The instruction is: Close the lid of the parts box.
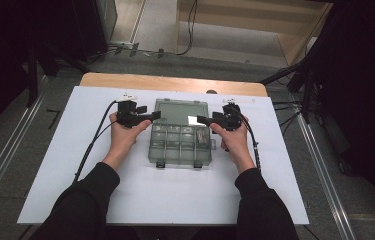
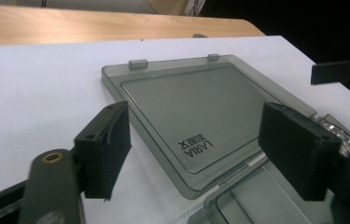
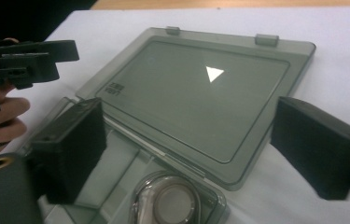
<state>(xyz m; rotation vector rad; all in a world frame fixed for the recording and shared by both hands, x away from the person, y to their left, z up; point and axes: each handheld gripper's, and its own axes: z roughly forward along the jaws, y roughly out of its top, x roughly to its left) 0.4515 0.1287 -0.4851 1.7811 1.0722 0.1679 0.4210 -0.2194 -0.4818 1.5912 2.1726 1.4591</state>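
Box (image 1: 180, 145) sits mid-desk (image 1: 75, 165), lid (image 1: 181, 111) flung fully back and lying flat on the white sheet on the far side. Hinge runs between lid and tray; two latch tabs (image 2: 138, 64) show at the lid's far edge, and two black clips at the tray's near edge, facing the person. Tray is split into small compartments, w/ a round clear item (image 3: 172, 205) in one at the right end; contents of the rest are too small to tell.

Left tongs (image 1: 155, 115) hover at the box's left edge, by the hinge line, tips pointing inward. Left gripper view has both pads spread wide w/ the lid's near corner between them but not pinched; fingers (image 2: 105, 149) are clear of the plastic. Right tongs (image 1: 201, 119) mirror that at the right edge, also spread, nothing gripped; the right gripper view looks between its pads onto lid and hinge, w/ the left tongs farther off at that view's left.

Progress, as I judge it: box is open, lid not yet grabbed. Both tongs are lined up on opposite sides of the hinge area, so prob. the work in hand is either closing the lid or picking from the tray; can't tell which. If closing: all of it is left — take hold of the lid, swing it over the tray, press down, snap both clips. If picking: nothing is out yet, no part lies loose on the desk.
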